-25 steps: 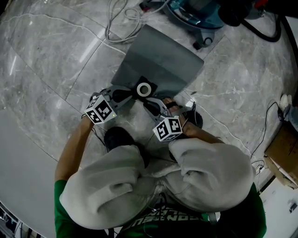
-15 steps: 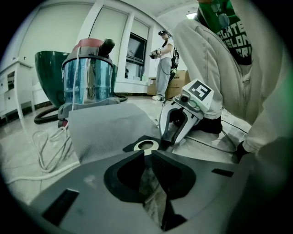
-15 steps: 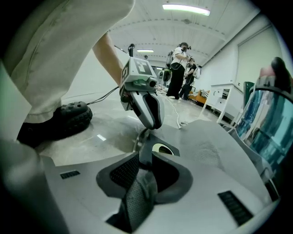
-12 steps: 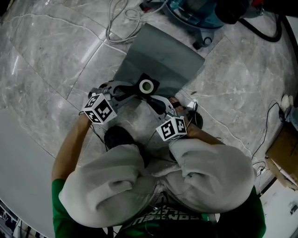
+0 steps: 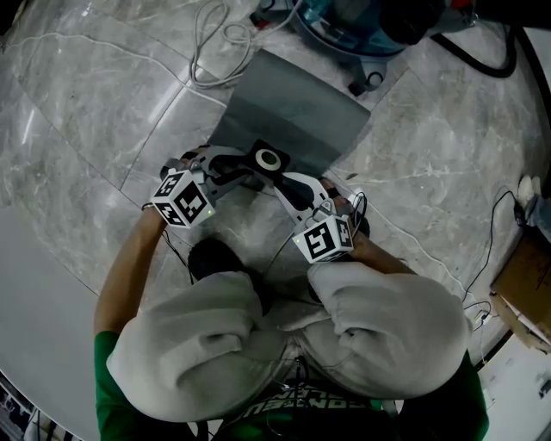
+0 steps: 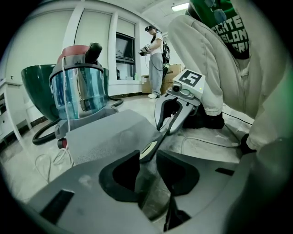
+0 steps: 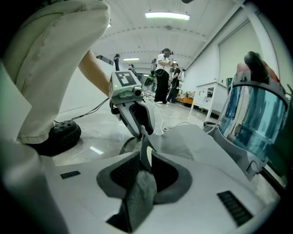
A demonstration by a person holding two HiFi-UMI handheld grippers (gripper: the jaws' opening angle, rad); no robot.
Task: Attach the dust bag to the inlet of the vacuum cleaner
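Note:
The grey dust bag point(image 5: 288, 108) lies flat on the marble floor, and its black collar with a white ring point(image 5: 269, 159) points toward me. My left gripper point(image 5: 244, 170) is shut on the collar's left side, my right gripper point(image 5: 288, 183) on its right side. In the left gripper view the bag point(image 6: 107, 132) stretches ahead and grey fabric sits pinched between the left gripper point(image 6: 147, 167) pads. The right gripper point(image 7: 144, 167) also pinches the bag point(image 7: 192, 141). The blue vacuum cleaner point(image 5: 353, 21) stands just beyond the bag's far end.
A white cable point(image 5: 211, 43) coils on the floor at the bag's far left. A black hose point(image 5: 486, 56) runs off the vacuum at top right. A cardboard box point(image 5: 525, 276) sits at the right edge. My shoe point(image 5: 211, 257) is below the grippers. People stand far off.
Both grippers have moved away from me toward the vacuum, carrying the collar with them. The bag has slid the same way.

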